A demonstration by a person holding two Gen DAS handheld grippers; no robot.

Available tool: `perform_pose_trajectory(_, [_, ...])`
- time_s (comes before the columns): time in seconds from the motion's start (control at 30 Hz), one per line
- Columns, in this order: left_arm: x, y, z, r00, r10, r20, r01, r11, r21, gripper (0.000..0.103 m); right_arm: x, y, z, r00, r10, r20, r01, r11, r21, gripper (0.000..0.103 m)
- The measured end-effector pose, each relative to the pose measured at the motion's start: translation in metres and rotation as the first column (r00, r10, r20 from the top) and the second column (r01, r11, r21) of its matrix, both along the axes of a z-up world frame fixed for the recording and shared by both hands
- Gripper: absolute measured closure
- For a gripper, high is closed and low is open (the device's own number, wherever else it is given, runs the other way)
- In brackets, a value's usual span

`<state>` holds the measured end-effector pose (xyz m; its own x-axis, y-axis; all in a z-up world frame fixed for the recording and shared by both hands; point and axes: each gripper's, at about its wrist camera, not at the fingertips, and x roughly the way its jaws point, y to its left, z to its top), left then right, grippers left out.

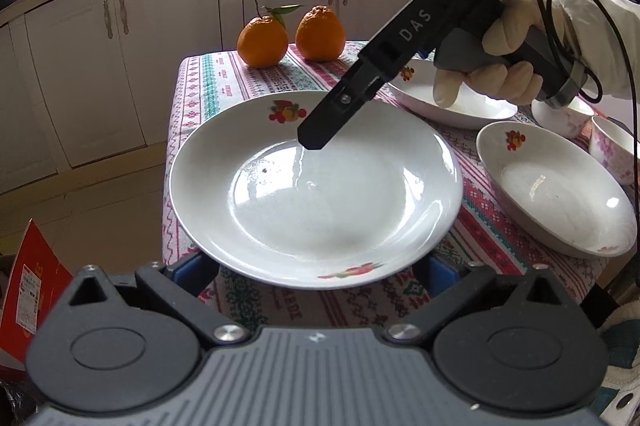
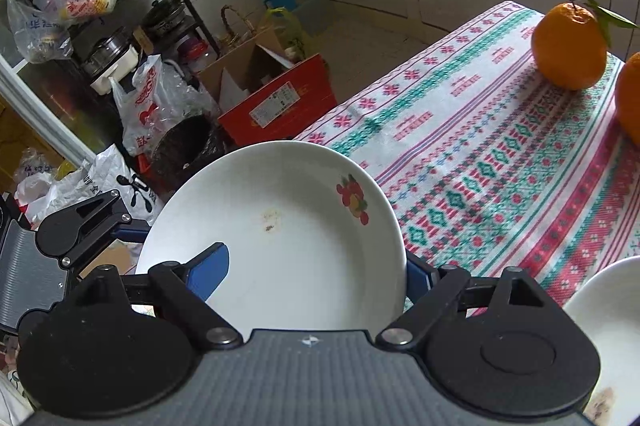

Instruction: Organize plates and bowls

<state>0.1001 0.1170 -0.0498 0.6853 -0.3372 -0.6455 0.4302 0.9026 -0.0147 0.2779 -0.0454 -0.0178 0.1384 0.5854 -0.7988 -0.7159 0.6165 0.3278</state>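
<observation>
A wide white plate (image 1: 320,193) with fruit prints hangs tilted over the table's left edge. My right gripper (image 2: 314,274) is shut on its rim. One blue pad (image 2: 212,270) lies inside the dish, and the other finger goes behind the outer rim. In the left wrist view that gripper's black finger (image 1: 316,133) reaches down into the plate from the upper right, held by a gloved hand (image 1: 500,57). My left gripper (image 1: 316,268) stands open, its blue fingers (image 1: 192,266) spread under the plate's near rim with the tips hidden.
Two more white fruit-print dishes (image 1: 556,193) (image 1: 452,105) and small pink-flowered bowls (image 1: 612,149) sit on the right of the patterned tablecloth (image 1: 224,81). Two oranges (image 1: 292,37) stand at the far edge. A red box (image 2: 280,105) and bags crowd the floor left of the table.
</observation>
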Motion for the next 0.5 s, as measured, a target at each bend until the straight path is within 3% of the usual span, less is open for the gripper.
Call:
perform_pose_trajectory(0.37, [0.021,0.001,-0.005,1.000,-0.022,-0.009,0.022,1.000,-0.008,0.001,0.022,-0.006,-0.010,0.999,-0.053,0.009,0.053,0.999,-0.013,0.011])
perform_pose_trajectory(0.5, [0.026,-0.001,-0.004,1.000,-0.024,0.004,0.023,1.000,0.020,0.001,0.028,-0.005,-0.014,0.998,-0.064,0.013,0.065,0.998,-0.019,0.011])
